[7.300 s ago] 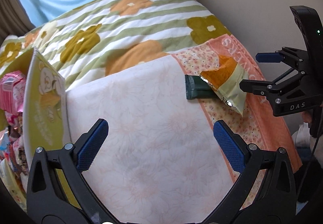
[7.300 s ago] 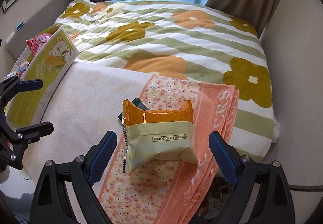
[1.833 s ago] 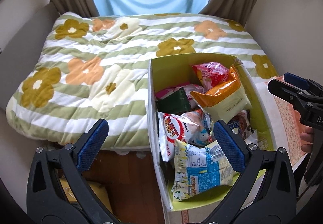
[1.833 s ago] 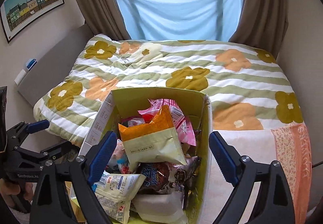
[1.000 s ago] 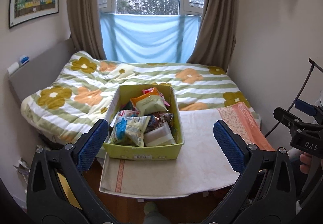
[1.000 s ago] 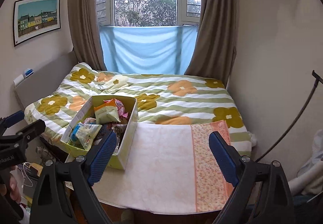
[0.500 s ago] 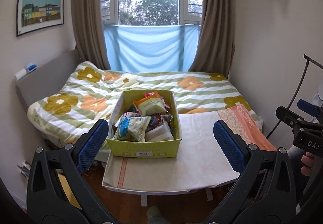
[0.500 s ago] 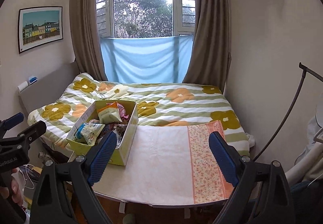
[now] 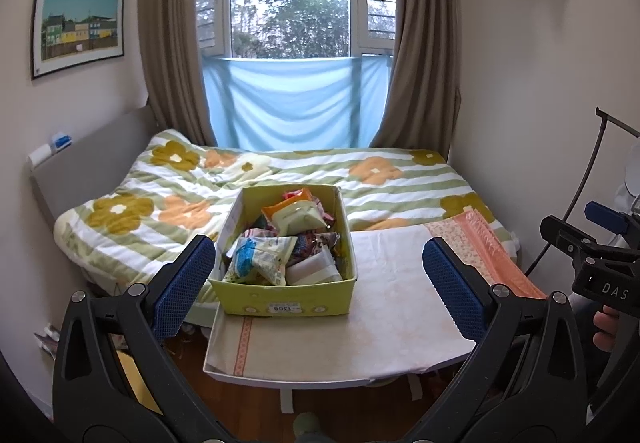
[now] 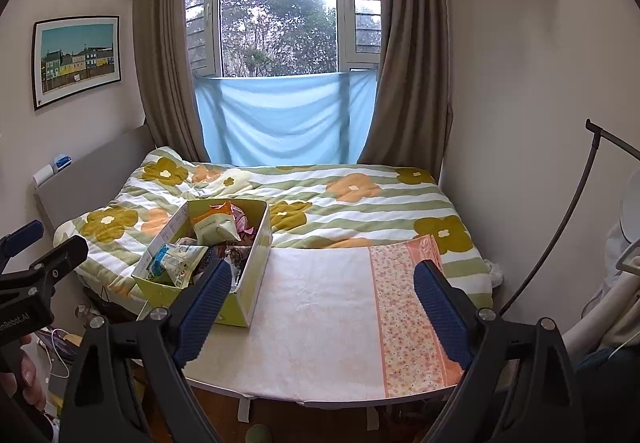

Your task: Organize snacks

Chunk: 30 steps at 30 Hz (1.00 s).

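Snack box (image 9: pixel 288 301) on table, well ahead of both open tools.

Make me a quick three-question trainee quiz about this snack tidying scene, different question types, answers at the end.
1. True or false: the yellow-green cardboard box stands on the flowered bed quilt.
2. Multiple choice: the orange-and-cream snack packet lies A) on the pale cloth-covered table, B) on top of the pile in the box, C) between the left gripper's fingers.
3. Fill in: both the left gripper and the right gripper are ____ and hold nothing.

Key: 1 false, it stands on the table; 2 B; 3 open.
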{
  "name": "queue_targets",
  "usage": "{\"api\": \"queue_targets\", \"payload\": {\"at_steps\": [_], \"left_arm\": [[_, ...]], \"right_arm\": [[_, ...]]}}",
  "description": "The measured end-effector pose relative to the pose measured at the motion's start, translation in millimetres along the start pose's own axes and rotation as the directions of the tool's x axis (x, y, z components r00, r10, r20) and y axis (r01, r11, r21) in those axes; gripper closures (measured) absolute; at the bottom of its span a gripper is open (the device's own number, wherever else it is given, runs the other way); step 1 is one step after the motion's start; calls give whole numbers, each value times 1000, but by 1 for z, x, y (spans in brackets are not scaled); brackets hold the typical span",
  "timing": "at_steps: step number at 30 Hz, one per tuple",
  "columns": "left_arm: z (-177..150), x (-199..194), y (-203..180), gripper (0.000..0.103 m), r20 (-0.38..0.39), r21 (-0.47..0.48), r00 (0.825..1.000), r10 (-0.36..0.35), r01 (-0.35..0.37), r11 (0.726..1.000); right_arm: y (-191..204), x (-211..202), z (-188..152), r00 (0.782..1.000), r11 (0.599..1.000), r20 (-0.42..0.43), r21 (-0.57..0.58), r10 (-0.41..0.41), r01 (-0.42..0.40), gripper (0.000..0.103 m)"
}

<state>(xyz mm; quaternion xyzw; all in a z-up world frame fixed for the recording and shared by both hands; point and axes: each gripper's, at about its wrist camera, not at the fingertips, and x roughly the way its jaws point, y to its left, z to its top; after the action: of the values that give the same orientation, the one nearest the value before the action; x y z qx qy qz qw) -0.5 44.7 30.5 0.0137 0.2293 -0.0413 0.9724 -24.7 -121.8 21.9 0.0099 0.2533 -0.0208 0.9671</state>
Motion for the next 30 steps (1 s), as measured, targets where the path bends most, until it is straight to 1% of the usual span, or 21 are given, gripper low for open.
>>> {"api": "queue_targets", "payload": {"at_steps": [14,30], "left_arm": [[-1,-1,-7,0,2,11,1000,-14,14,1000],[-1,-1,-8,0,0,12,1000,-6,6,1000]], "right_arm": [[-3,-6,-1,1000,1000,6,15,-16,16,12],[-3,-5,0,1000,1000,7,16,-15,15,12]]}}
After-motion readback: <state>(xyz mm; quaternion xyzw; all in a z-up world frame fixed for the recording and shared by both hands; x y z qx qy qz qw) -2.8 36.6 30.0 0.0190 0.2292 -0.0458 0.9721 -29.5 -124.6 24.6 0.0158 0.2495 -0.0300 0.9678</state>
